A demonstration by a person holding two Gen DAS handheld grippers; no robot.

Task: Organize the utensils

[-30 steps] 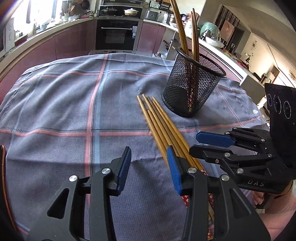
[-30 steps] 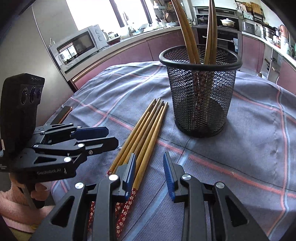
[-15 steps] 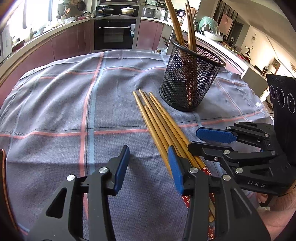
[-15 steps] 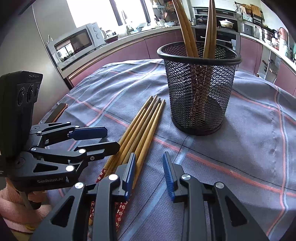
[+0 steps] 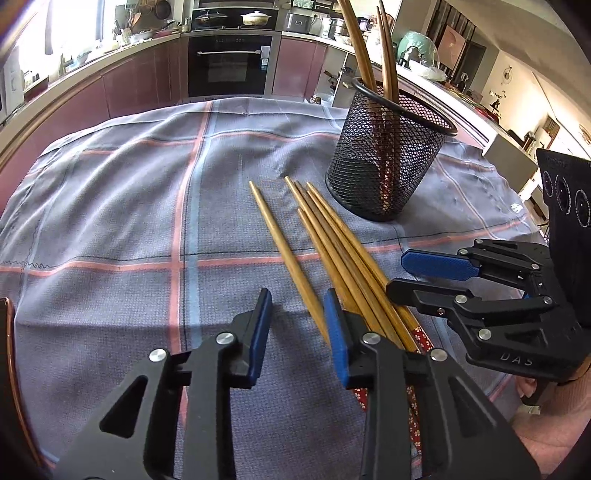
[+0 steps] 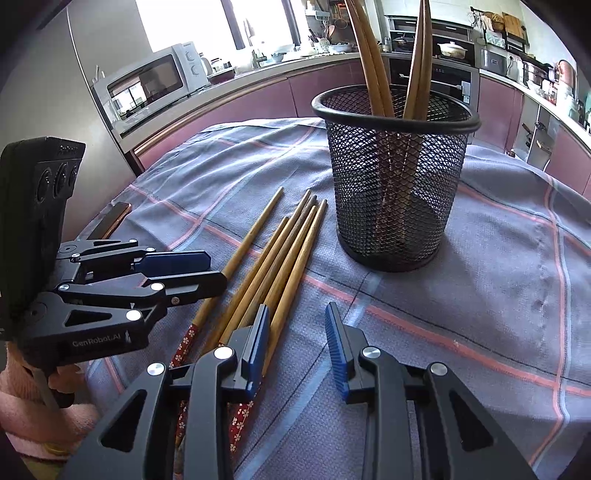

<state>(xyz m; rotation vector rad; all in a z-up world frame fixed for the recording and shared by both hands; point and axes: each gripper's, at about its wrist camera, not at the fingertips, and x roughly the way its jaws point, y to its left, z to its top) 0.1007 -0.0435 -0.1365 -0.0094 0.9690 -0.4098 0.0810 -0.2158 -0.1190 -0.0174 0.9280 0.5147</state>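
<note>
A sunlit kitchen: mauve cabinets (image 5: 140, 81), a built-in oven (image 5: 229, 66), a white microwave (image 6: 155, 81), bright windows (image 6: 192, 22).

We see a grey-blue tablecloth (image 5: 110, 206) crossed by salmon-pink and pale blue stripes with thin dark lines, and on it a black wire-mesh cup (image 5: 384, 162). Beside the cup lie golden-brown wooden chopsticks (image 5: 332, 243) whose thick ends are dark red with small white flowers, and darker brown chopsticks in the cup (image 6: 373, 66) stand up from it. Each hand-held gripper, the left hand-held gripper (image 5: 297, 332) and the right hand-held gripper (image 6: 295, 343), is black with blue pads and silver screws.
</note>
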